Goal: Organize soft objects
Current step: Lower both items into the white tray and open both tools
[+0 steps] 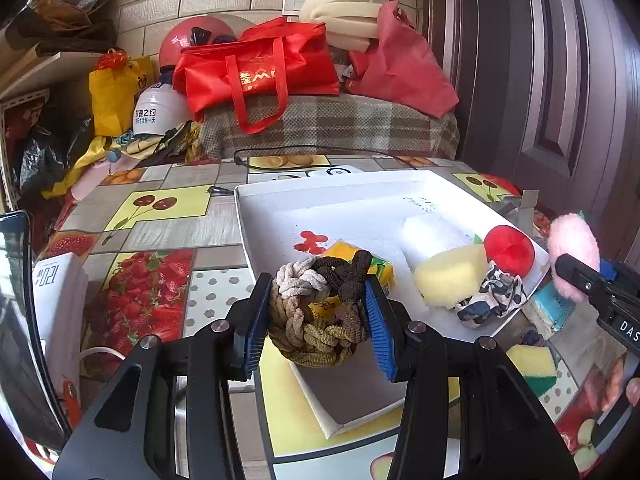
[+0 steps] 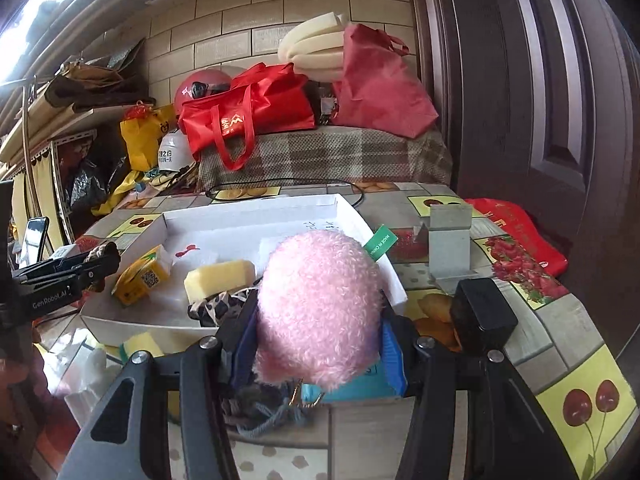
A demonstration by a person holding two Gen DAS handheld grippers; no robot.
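Note:
My left gripper [image 1: 316,312] is shut on a bundle of braided hair ties [image 1: 320,308], brown, beige and olive, held above the near edge of the white tray [image 1: 320,200]. My right gripper [image 2: 316,332] is shut on a pink fluffy ball [image 2: 320,308] with a green tag, held above the tray's [image 2: 248,216] near right corner; the ball also shows in the left wrist view [image 1: 572,244]. In the tray lie a yellow sponge [image 1: 452,276], a red round pad [image 1: 509,250], a leopard-print scrunchie [image 1: 492,300], a white foam piece [image 1: 432,236] and a yellow carton [image 1: 344,252].
The table [image 1: 160,216] has a fruit-print cloth. A yellow-green sponge [image 1: 532,364] and a blue packet [image 1: 552,308] lie beside the tray. A grey metal stand [image 2: 450,240] and a black block [image 2: 482,316] sit to the right. Red bags [image 1: 260,68] and foam are piled behind.

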